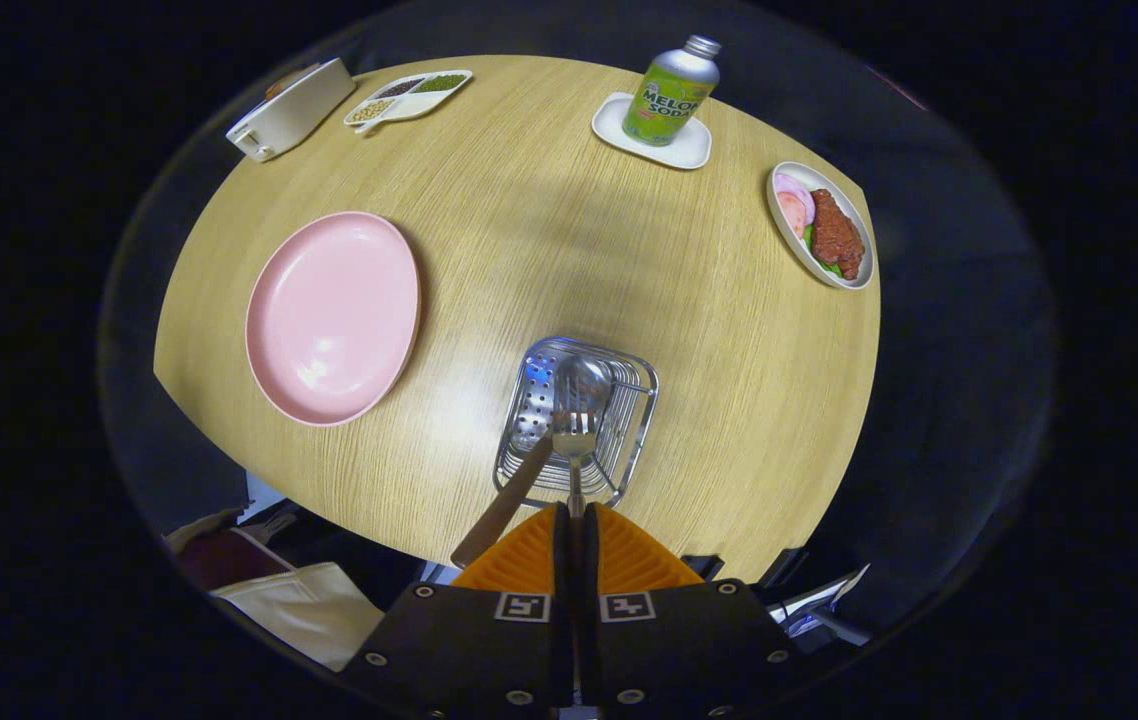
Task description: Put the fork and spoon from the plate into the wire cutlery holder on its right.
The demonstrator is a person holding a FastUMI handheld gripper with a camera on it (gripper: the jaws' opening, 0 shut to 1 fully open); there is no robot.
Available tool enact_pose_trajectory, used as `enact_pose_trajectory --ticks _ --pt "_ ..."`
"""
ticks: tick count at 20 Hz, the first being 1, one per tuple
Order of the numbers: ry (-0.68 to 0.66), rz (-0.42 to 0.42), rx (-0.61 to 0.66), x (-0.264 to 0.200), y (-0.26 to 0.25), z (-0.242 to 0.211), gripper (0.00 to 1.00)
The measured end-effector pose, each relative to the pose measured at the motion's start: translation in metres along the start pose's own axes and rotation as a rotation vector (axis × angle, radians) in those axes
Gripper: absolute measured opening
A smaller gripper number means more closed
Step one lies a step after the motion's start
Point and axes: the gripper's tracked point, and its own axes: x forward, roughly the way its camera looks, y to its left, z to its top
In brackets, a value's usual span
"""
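Fork (575, 440) clamped by its handle between the orange fingers (527, 552) of the claw (576, 520), tines out over the wire cutlery holder (577, 420)
Spoon (581, 384) bowl just beyond the tines, inside the holder; wooden handle leaning out over the near-left rim, beside the left finger
Pink plate (333, 316) left of the holder, bare
Farther across the tabletop (549, 230): soda bottle (672, 90) on a white tray (651, 132), dish of food (822, 238), divided dish (409, 96), white box (290, 108)
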Motion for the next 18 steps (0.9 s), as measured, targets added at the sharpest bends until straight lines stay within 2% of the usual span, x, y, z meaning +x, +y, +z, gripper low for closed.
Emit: enact_pose_trajectory --ticks 7,11,12,14,15,16,18 --pt "0.032 -0.017 -0.037 0.013 0.0 0.007 0.05" --pt "-0.009 -0.03 -0.031 0.008 -0.004 0.014 0.12" --pt "-0.034 -0.037 -0.03 0.009 -0.006 0.017 0.18" --pt "-0.1 -0.072 -0.003 0.0 -0.017 0.025 0.62" --pt "-0.139 -0.05 0.036 -0.006 -0.014 0.031 0.87" --pt "-0.188 -0.019 0.079 -0.014 -0.009 0.037 0.97" --pt "-0.3 0.006 0.147 -0.035 -0.008 0.052 1.0"
